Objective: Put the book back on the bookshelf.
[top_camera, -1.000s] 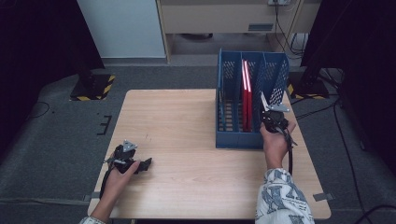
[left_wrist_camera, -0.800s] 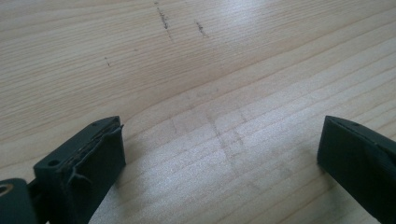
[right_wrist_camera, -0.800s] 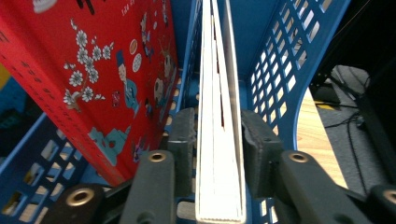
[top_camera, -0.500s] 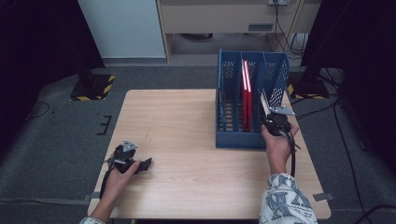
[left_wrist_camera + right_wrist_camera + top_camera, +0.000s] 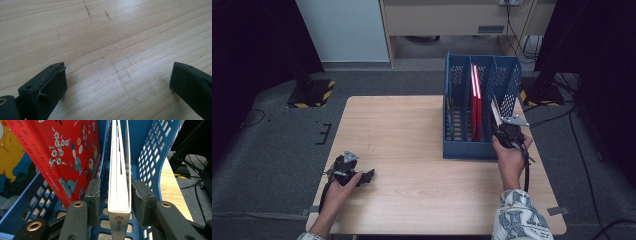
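Right gripper (image 5: 113, 202) jaws have just been opening, now straddling the white book (image 5: 120, 170) in the blue rack (image 5: 150, 152) (pads apart); left gripper (image 5: 117, 85) is resting wide.

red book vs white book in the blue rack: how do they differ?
The red illustrated book leans in the middle compartment of the blue perforated plastic rack; the thin white-edged book stands in the right-hand compartment. The red one stands free; the white one sits between the right hand-held gripper's parted jaws. Both stand on edge.
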